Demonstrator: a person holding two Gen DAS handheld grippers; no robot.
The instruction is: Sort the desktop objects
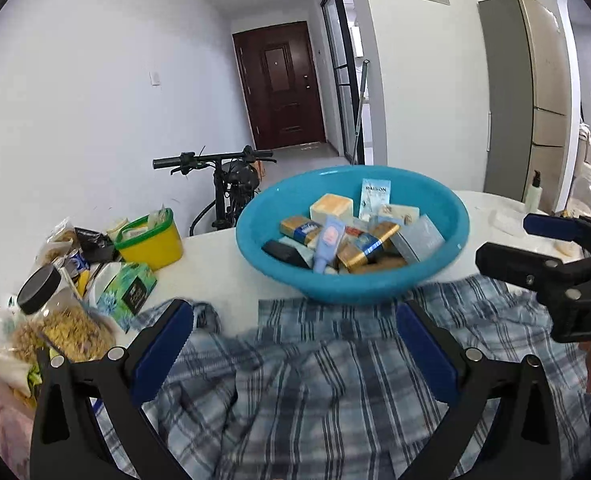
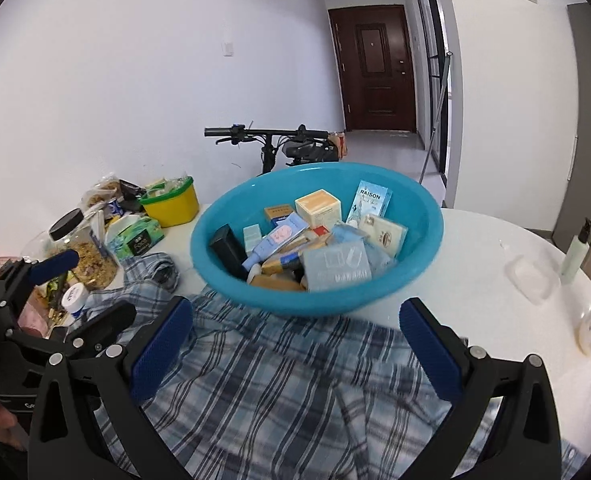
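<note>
Both tools, left (image 1: 293,344) and right (image 2: 295,344), gape empty over shirt (image 2: 295,392); its edge, seemingly under basin (image 2: 423,240), risks tipping it.

Left gripper (image 1: 295,332) and right gripper (image 2: 295,328) sit side by side — both with jaws spread wide.

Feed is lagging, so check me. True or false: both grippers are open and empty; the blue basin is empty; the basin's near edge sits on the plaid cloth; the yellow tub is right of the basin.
1. Left gripper and right gripper are open, empty: true.
2. Blue basin is empty: false, it holds small boxes, tubes and sachets.
3. Basin's near edge rests on the plaid cloth: true.
4. Yellow tub stands right of the basin: false, left.
</note>
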